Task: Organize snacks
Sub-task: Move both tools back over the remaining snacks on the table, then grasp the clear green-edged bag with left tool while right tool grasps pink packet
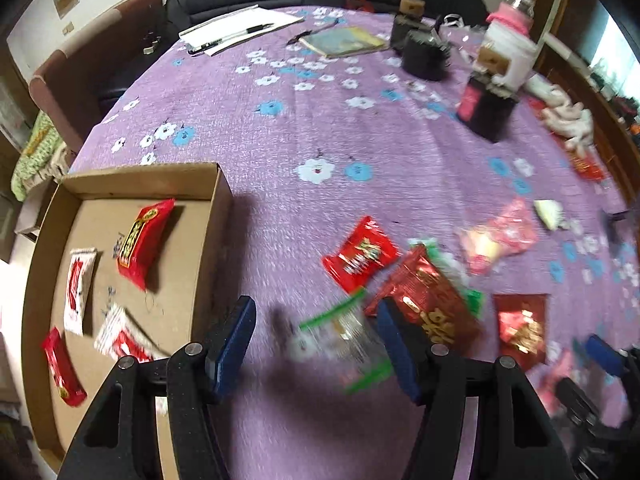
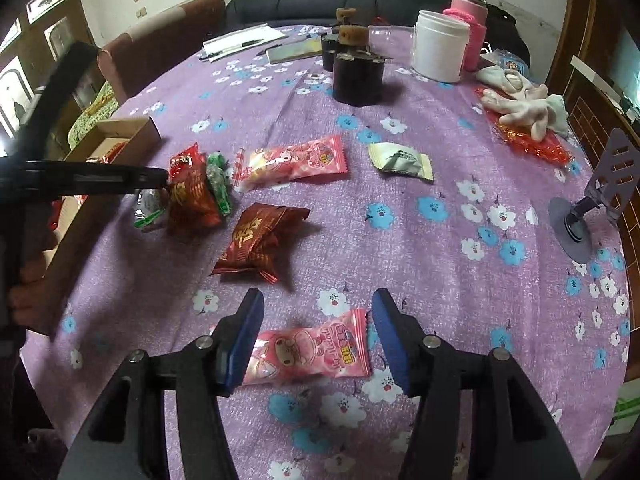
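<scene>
The left gripper [image 1: 316,344] hung with its jaws apart over a blurred green-edged clear packet [image 1: 344,340] lying between them, just beside the cardboard box [image 1: 218,216] at the table's [image 1: 360,140] left edge; whether the pads touched it could not be told. Several red and white snacks [image 1: 142,240] lay inside the box. The right gripper [image 2: 318,336] stood part open around a pink packet [image 2: 312,350] near the table's front edge, pads clear of it. A dark red packet [image 2: 256,244] lay further in.
</scene>
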Demonstrator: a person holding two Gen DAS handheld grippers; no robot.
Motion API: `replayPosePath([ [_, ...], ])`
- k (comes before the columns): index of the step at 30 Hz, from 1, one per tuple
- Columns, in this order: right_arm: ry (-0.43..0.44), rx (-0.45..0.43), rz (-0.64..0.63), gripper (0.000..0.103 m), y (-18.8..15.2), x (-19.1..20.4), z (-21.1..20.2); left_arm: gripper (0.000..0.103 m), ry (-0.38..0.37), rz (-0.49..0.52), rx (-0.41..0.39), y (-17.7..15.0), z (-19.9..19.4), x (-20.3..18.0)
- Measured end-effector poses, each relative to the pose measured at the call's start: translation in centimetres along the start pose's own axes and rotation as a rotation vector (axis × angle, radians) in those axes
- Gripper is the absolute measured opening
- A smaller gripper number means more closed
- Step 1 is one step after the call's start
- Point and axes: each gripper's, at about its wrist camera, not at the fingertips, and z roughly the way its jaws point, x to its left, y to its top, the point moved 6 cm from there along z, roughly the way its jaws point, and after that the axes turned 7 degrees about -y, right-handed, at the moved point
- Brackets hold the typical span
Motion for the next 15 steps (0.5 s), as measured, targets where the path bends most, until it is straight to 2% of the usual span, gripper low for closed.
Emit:
replayPosePath([
  [3, 0.002, -0.003, 0.000, 0.055, 0.0, -0.1, -0.2, 0.066, 0.035, -0.003, 0.007, -0.1, 1.1, 0.5],
  [5, 0.004, -0.007, 0.003, 0.055, -0.1, -0.4, -0.5, 0.067, 0.020, -0.011, 0.017, -0.9, 1.1, 0.7],
  [10, 0.004, -0.007, 0.020, 0.056, -0.2, -1.1, -0.5, 0.066, -0.027, 0.057, 0.066, -4.3, -0.1, -0.8],
  [12, 0.000, 0.009, 0.055, 0.056, -0.7, -1.6, -0.4, 0.066, -0.025, 0.070, 0.050, -4.7, -0.8, -1.1],
  [15, -0.011, 0.042, 0.112, 0.056, -1.6, -1.8, 0.0, 0.066, 0.000, 0.080, -0.012, -3.6, -2.2, -0.8],
])
